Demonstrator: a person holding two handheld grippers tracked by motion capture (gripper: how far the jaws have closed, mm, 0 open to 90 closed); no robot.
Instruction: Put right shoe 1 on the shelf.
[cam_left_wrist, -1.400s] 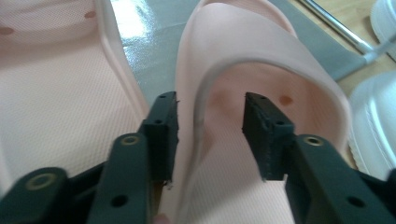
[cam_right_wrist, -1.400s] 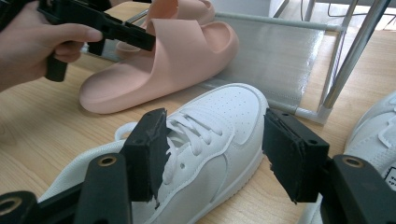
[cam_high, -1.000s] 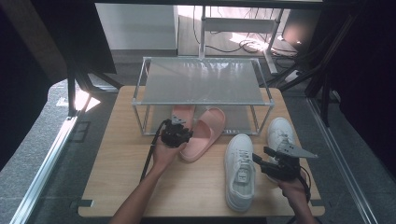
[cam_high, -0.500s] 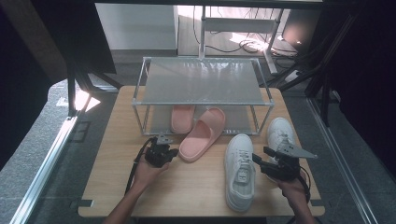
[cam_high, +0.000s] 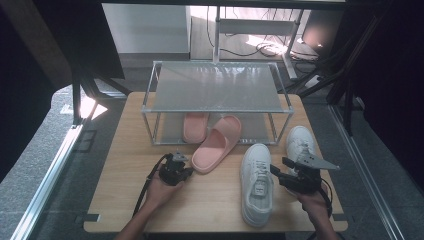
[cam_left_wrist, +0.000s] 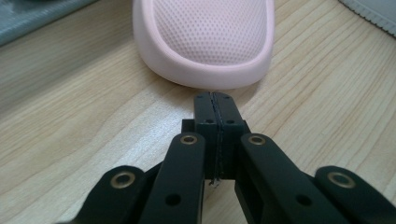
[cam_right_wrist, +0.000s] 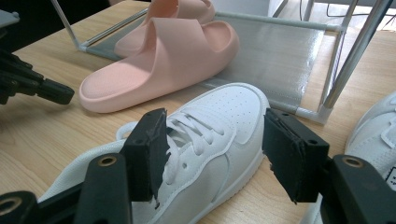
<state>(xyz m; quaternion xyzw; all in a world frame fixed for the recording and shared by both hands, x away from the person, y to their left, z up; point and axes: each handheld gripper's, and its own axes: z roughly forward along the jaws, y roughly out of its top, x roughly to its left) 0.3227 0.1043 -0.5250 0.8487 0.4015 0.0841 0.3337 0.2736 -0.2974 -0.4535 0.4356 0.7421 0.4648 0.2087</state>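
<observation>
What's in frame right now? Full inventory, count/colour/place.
Slippers: 2, pink; one on the rack's bottom shelf, one half out, heel on the table.
Sneakers: 2, white; one on the table centre-right, one by the rack's right leg.
Shoe rack: 1, silver frame, grey shelves, table's far half.
Table: 1, light wood.
Left gripper: 1, black, shut, empty, just short of the slipper heel.
Right gripper: 1, black, open, beside the near sneaker.
</observation>
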